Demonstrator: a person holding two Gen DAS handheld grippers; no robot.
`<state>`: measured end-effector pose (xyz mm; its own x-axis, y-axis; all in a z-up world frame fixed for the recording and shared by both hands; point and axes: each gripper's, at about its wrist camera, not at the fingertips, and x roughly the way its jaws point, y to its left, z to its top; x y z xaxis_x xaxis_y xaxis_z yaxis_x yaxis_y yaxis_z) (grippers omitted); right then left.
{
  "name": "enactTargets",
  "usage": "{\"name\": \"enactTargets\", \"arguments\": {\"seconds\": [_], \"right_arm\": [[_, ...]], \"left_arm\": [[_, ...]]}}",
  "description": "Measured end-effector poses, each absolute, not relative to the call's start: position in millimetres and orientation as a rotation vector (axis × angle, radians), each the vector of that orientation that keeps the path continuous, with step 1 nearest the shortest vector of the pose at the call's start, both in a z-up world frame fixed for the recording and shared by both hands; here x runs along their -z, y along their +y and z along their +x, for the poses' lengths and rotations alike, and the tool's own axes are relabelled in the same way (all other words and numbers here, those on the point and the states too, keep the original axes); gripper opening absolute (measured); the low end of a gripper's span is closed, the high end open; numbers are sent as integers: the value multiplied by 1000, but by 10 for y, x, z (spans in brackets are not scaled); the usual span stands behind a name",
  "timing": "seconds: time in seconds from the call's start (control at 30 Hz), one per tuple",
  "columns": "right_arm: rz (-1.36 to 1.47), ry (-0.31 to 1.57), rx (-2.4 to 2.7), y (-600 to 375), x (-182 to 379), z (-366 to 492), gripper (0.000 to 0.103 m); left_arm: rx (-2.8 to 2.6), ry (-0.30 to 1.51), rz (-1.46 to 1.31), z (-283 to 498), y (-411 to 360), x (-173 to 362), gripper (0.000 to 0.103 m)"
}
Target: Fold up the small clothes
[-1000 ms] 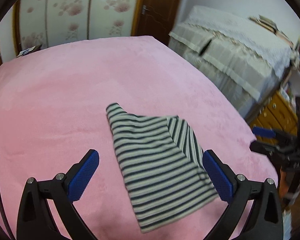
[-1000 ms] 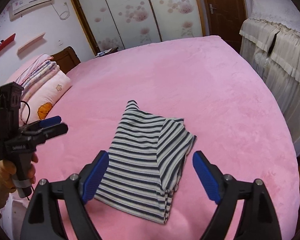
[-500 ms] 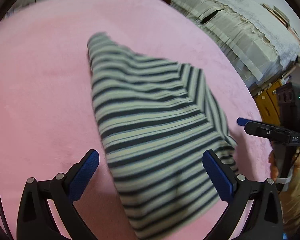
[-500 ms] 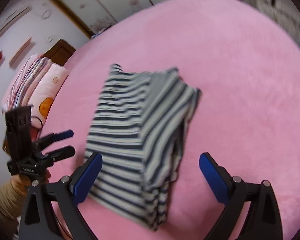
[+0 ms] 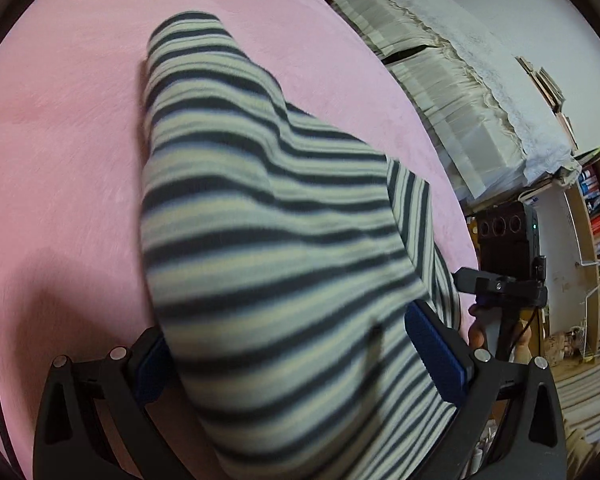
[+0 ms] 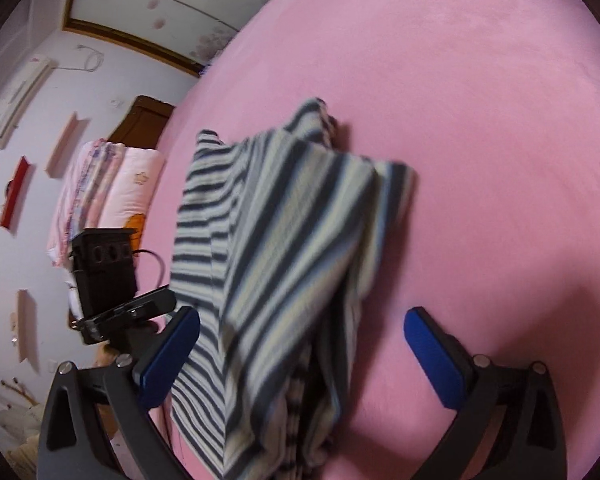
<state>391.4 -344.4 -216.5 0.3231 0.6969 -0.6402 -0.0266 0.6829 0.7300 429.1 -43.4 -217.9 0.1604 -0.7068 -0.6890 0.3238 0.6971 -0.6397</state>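
Now we have both tongs at the near hem of the striped garment (image 5: 268, 248) on the pink bed (image 5: 60, 160), the left gripper (image 5: 300, 356) spread astride it and the right gripper (image 6: 300, 356) opening with cloth between its pads, so next we must pinch the hem's two corners to fold it.

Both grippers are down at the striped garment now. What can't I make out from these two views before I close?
- Garment near edge, left view: runs off the bottom, blurred.
- Left gripper: the cloth covers its left pad, so contact is unclear.
- Right gripper: jaws opening; garment overlaps the left pad, contact unclear.
- Garment layers, right view: motion blur smears them.
- Bed under the garment: hidden.
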Motion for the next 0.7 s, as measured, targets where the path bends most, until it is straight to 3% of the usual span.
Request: {"name": "enactTargets", "arguments": {"seconds": [0.33, 0.37, 0.4, 0.47, 0.5, 0.53, 0.67, 0.7], "right_arm": [[562, 1156, -628, -3047, 2181, 4323, 103], [552, 1155, -639, -3026, 2185, 4337, 102], [551, 1153, -642, -3031, 2192, 4334, 100], [573, 1144, -648, -3101, 2201, 4339, 86], [586, 1146, -642, -3130, 2215, 4346, 69], [609, 1153, -637, -3207, 2252, 4355, 53], [617, 1159, -646, -3223, 2261, 4342, 49], [611, 1157, -644, -3209, 2257, 4340, 46]], "left_arm": [[812, 1172, -348, 4606, -529, 2215, 102], [813, 1167, -343, 4622, -522, 2215, 100], [805, 1164, -341, 4645, -508, 2203, 90], [785, 1161, -361, 4716, -422, 2212, 73], [777, 1164, -374, 4756, -366, 2228, 60], [774, 1169, -382, 4781, -345, 2241, 54], [783, 1175, -367, 4812, -364, 2243, 53], [776, 1172, -357, 4810, -386, 2235, 47]]}}
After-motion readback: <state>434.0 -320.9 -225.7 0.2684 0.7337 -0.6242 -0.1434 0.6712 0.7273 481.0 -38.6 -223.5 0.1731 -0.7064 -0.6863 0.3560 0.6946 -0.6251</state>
